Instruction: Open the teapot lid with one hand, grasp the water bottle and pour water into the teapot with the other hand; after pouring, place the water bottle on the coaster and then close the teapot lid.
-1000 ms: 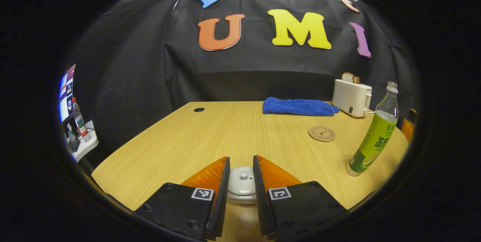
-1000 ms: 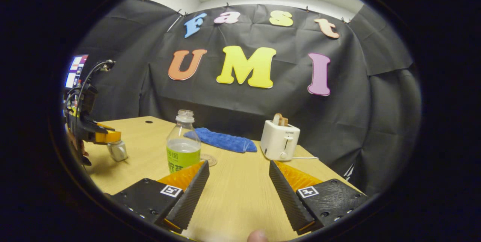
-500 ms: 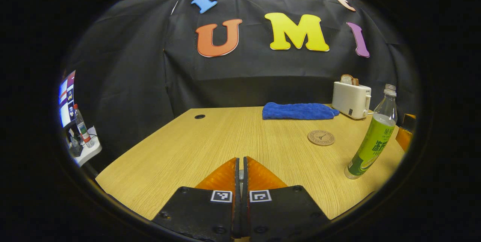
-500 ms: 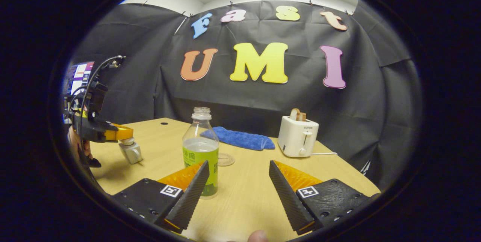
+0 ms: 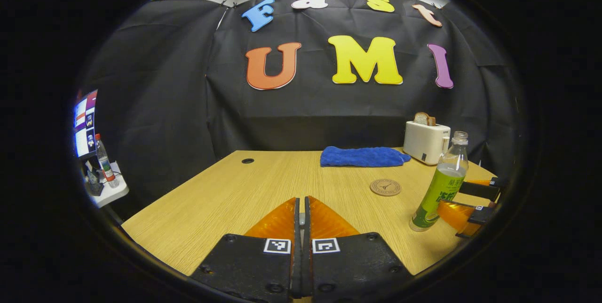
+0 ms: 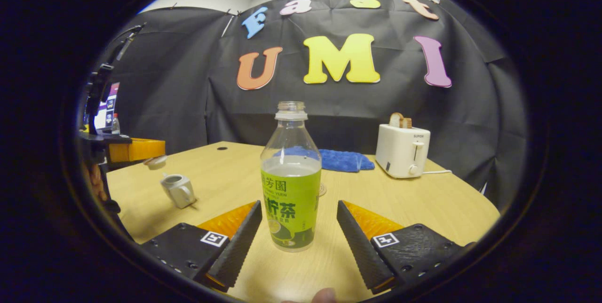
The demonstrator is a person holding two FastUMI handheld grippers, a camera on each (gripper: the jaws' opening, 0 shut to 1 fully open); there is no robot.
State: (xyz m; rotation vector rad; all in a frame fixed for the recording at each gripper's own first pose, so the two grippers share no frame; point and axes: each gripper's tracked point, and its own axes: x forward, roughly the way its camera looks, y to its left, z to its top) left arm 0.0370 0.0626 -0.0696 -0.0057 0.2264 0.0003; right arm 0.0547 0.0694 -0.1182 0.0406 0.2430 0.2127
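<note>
In the left gripper view my left gripper (image 5: 301, 200) has its jaws pressed together, with a pale sliver between them. The right gripper view shows that gripper (image 6: 137, 149) raised at the left, holding the small white teapot lid (image 6: 155, 162) by its knob. Below it the white teapot (image 6: 178, 191) stands open on the table. The uncapped water bottle (image 6: 290, 185) with a green label stands upright between the spread fingers of my right gripper (image 6: 299, 206), untouched. From the left gripper view the bottle (image 5: 439, 187) has the right gripper (image 5: 470, 202) around its lower part. The round coaster (image 5: 385, 187) lies just beyond.
A white toaster (image 6: 402, 150) holding a slice of bread and a folded blue cloth (image 5: 362, 156) sit at the back of the wooden table (image 5: 225, 199). A screen (image 5: 84, 122) and a small bottle stand on a side shelf off the table's left edge.
My left gripper shut on the lid's knob and lifted the lid off the teapot. My right gripper moved forward until the bottle stood between its open fingers.
</note>
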